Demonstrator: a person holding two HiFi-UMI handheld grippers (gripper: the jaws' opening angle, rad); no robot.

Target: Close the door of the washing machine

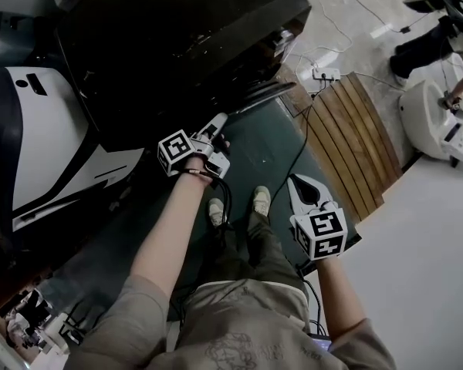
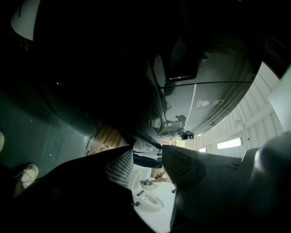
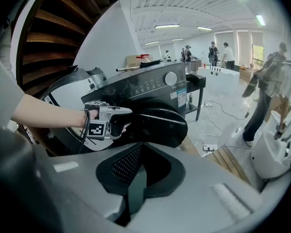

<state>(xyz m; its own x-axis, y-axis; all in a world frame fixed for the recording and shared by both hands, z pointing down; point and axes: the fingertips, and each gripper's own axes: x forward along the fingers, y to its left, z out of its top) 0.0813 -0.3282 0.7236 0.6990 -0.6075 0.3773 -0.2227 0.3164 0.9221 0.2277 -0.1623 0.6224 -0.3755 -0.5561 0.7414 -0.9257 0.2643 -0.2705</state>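
Observation:
The black washing machine (image 1: 185,37) stands ahead of me, its control panel (image 3: 155,84) showing in the right gripper view. Its round dark door (image 3: 157,125) is swung out from the front, and from above I see only its thin edge (image 1: 255,95). My left gripper (image 1: 218,126) reaches out to that door, fingers against its outer side (image 3: 121,123). In its own view the ribbed pads (image 2: 120,166) stand apart with nothing between them. My right gripper (image 1: 305,187) hangs back by my right leg, its jaws meeting at the tips (image 3: 136,147), holding nothing.
A white and dark appliance (image 1: 46,137) stands left of the washer. A wooden slat platform (image 1: 355,137), a power strip (image 1: 326,73) and cables lie on the floor to the right. A white table (image 1: 424,260) is at my right. Several people stand far back (image 3: 223,52).

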